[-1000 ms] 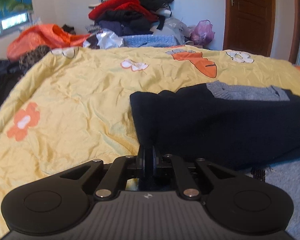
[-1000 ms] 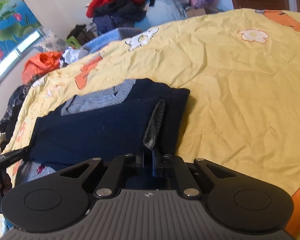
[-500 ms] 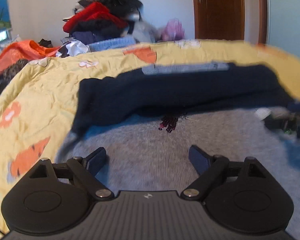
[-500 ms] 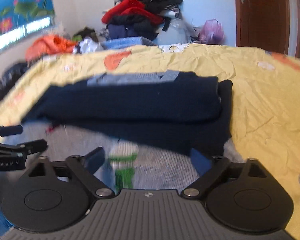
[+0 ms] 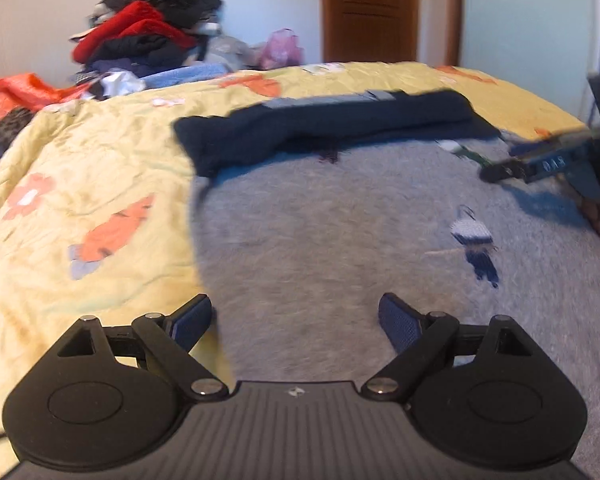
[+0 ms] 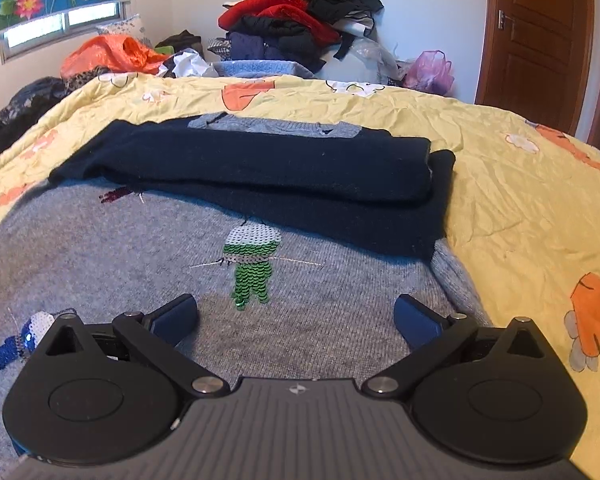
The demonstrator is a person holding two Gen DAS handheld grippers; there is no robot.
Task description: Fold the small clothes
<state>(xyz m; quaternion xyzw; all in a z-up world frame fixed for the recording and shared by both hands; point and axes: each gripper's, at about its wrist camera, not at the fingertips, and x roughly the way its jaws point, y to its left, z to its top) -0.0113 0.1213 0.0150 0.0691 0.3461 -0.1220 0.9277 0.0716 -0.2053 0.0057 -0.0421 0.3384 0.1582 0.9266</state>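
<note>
A grey knitted sweater [image 5: 340, 232] with navy sleeves [image 5: 324, 124] lies flat on the bed. Its sleeves are folded across the upper body in a dark band [image 6: 260, 160]. Sequin figures decorate the front, a green one [image 6: 252, 268] and a blue one [image 5: 474, 240]. My left gripper [image 5: 296, 320] is open and empty above the sweater's lower left edge. My right gripper [image 6: 296, 316] is open and empty above the lower right part; it also shows at the right edge of the left wrist view [image 5: 540, 166].
A yellow quilt [image 6: 520, 184] with orange flowers covers the bed. A heap of clothes [image 6: 296, 20] and an orange bag [image 6: 108, 54] lie beyond the far edge. A brown door [image 6: 540, 40] stands at the back right.
Both grippers let go of the navy sleeves and opened. They drew back toward the sweater's lower part, so the grey front now fills both views.
</note>
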